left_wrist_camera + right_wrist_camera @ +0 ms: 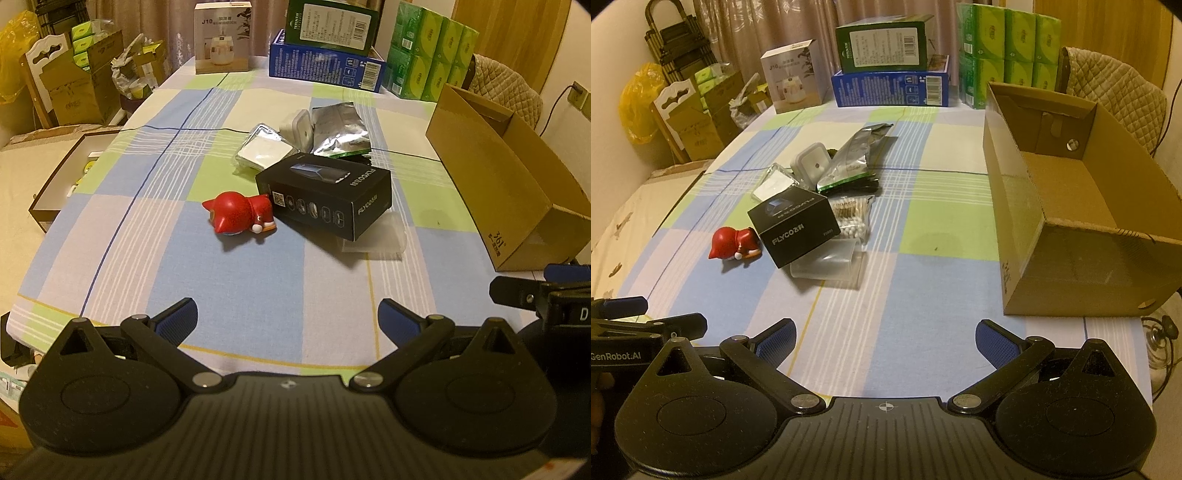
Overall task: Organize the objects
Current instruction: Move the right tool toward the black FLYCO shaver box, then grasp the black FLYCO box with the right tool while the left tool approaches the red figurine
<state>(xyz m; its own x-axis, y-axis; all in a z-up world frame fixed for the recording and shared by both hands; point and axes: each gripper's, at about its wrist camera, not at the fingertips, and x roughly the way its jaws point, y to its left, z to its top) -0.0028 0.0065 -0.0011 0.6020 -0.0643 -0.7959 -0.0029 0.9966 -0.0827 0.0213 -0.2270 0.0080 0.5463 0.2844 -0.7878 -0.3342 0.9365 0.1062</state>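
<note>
A pile of objects lies mid-table: a red cat figurine point(238, 216) point(733, 243), a black FLYCO box point(325, 195) point(794, 225), a clear plastic case point(827, 267) under the box, a bag of cotton swabs point(851, 216), a silver foil pouch point(340, 131) point(849, 158), a white square device point(810, 166) and a small packet point(264, 149). An open cardboard box point(1071, 199) point(509, 184) stands empty at the right. My left gripper point(288, 319) is open and empty near the front edge. My right gripper point(884, 341) is open and empty beside it.
The checked tablecloth point(923, 266) covers the table. Boxes point(890, 70) and green tissue packs point(1008, 51) line the far edge. An open brown tray point(70, 177) sits off the left side. Cartons and a chair stand on the left; a padded chair point(1108, 92) at far right.
</note>
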